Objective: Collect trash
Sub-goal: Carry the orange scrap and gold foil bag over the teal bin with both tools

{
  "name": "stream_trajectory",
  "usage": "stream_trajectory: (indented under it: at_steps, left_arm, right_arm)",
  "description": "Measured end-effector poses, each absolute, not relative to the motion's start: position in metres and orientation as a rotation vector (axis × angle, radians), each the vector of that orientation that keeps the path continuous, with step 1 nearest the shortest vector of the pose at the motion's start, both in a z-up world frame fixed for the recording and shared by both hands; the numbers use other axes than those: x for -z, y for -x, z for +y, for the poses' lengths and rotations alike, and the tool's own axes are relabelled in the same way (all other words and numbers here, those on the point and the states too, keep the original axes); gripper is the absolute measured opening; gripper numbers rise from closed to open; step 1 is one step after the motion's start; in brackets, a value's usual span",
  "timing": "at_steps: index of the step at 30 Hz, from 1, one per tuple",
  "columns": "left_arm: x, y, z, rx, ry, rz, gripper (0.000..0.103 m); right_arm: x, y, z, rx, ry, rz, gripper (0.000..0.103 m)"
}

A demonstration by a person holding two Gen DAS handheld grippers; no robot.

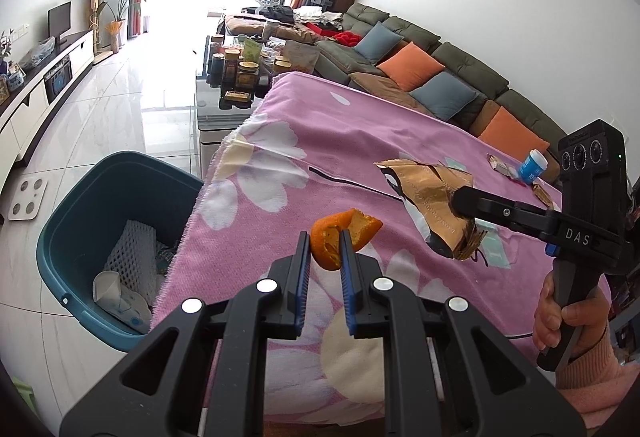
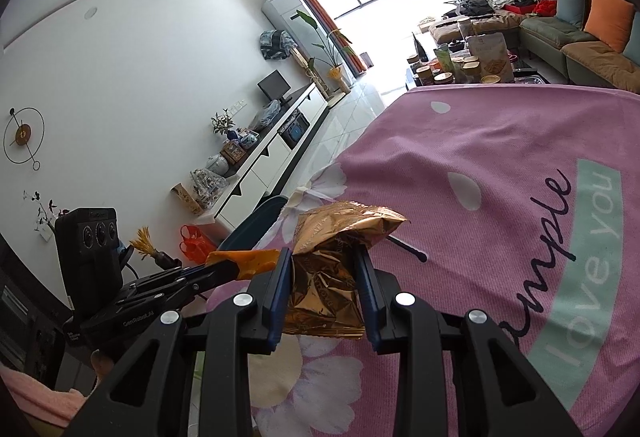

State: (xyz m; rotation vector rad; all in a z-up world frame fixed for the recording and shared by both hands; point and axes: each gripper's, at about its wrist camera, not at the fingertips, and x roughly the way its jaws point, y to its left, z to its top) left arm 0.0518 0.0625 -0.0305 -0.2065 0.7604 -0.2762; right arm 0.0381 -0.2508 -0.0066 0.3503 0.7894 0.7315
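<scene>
Two grippers up, both loaded, both above the pink flowered blanket. Left gripper: jaws narrow, clamped on an orange peel, peel sticks out past the tips, clear of the cloth. Right gripper: jaws pinch a crumpled gold foil wrapper, wrapper bulges out fwd of the tips. In left cam the right gripper reaches in from the right w/ the wrapper hanging off its tip, near the peel but apart.

Teal bin sits on the floor just beside the blanket's left edge; holds white foam netting and white paper scraps. More trash on the blanket's far right: blue-and-white bottle, small wrapper beside it, another scrap near the right gripper body, prob. a wrapper, mostly hidden.
</scene>
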Motion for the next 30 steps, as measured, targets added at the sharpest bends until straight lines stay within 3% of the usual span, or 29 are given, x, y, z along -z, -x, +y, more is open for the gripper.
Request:
stream_trajectory:
  at_steps: [30]
  left_arm:
    - [0.027, -0.044, 0.113, 0.17, 0.261, 0.725, 0.015]
  right_arm:
    - [0.0, -0.048, -0.194, -0.824, -0.279, 0.814, 0.03]
